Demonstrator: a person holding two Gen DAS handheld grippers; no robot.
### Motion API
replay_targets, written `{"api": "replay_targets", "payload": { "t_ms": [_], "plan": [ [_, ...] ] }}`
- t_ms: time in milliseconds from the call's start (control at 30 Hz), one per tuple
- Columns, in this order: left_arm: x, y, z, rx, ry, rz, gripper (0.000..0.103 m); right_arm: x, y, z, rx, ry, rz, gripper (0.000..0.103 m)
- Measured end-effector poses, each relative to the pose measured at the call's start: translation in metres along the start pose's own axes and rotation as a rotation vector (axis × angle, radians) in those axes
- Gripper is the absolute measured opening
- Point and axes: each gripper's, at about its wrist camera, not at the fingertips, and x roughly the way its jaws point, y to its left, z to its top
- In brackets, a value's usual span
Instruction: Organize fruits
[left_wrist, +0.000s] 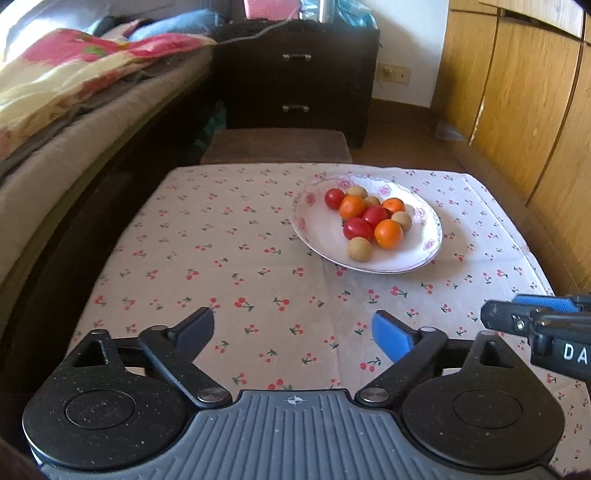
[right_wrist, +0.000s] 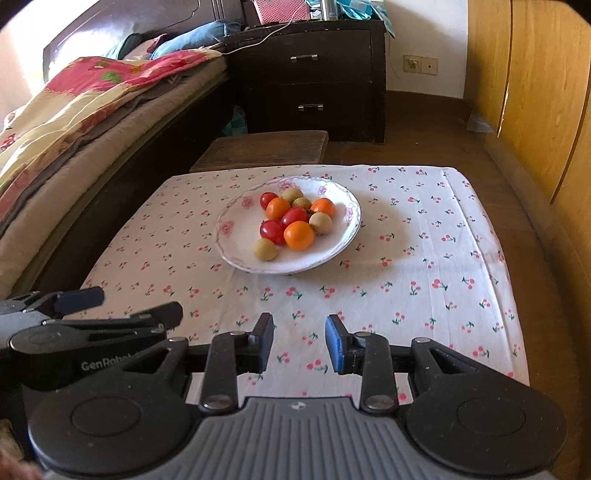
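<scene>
We list a low counter (right_wrist: 424, 258) dressed in a thin white cloth (left_wrist: 229, 266), printed all over with small red cherries on green stems and creased along faint fold lines.

On the far half of the cloth sits one shallow plate (right_wrist: 236, 243), glossy white ceramic, oval in outline, with a scalloped lilac edge and pale pink flower prints on the rim. In it we count the fruit as a tight cluster: three small smooth red tomatoes, the nearest (right_wrist: 272, 232) shiny with a highlight; three round oranges, the nearest (right_wrist: 299, 235) matt and dimpled; and four dull tan round fruits with a rough skin, one (right_wrist: 265, 249) lying at the near edge of the heap, touching the red tomato. All the fruit rests inside the plate; none lies on the cloth.

Left gripper (left_wrist: 295, 332): black hinged arms, grey ribbed body, one pad blue and fuzzy; its jaws stand spread wide over bare cloth, with nothing between them, well short of the plate.

Right gripper (right_wrist: 300, 345): same make, flat rectangular pads, the right one blue; the jaws are drawn fairly close yet a clear gap shows cloth between them, and they hold nothing. It hangs over the near part of the cloth, just beside the left gripper.

Surroundings: a bed (right_wrist: 92, 155) with a quilted floral cover, a dark wooden nightstand (right_wrist: 314, 81) with two metal-handled drawers, a low wooden stool (right_wrist: 266, 147) touching the far edge of the counter, and honey-coloured wood-grain wardrobe doors (left_wrist: 517, 110).
</scene>
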Motion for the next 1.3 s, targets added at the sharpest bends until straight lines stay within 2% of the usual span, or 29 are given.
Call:
{"api": "replay_targets", "payload": {
  "t_ms": [133,300,433,733,833,933,1300],
  "plan": [
    [-0.012,0.0,-0.006,0.01,-0.029,0.029,0.103,-0.007,0.0,-0.009,0.004,-0.003,0.004,0.035],
    [-0.023,0.005,-0.017,-0.004,-0.036,0.024,0.103,-0.018,0.002,-0.021,0.013,-0.01,0.006,0.035],
    [-0.028,0.008,-0.025,-0.005,-0.026,0.055,0.103,-0.025,0.003,-0.033,0.019,-0.009,0.009,0.035],
    [-0.043,-0.002,-0.044,0.086,0.0,0.12,0.103,-0.04,0.003,-0.052,0.042,-0.012,0.01,0.035],
    [-0.047,-0.005,-0.051,0.099,0.012,0.097,0.103,-0.042,0.004,-0.059,0.039,-0.002,0.01,0.035],
    [-0.049,0.0,-0.056,0.06,0.029,0.059,0.103,-0.042,0.006,-0.067,0.033,0.015,0.007,0.035],
    [-0.061,0.0,-0.065,0.034,0.041,0.031,0.103,-0.049,0.016,-0.084,0.011,0.029,0.01,0.035]
  ]
}}
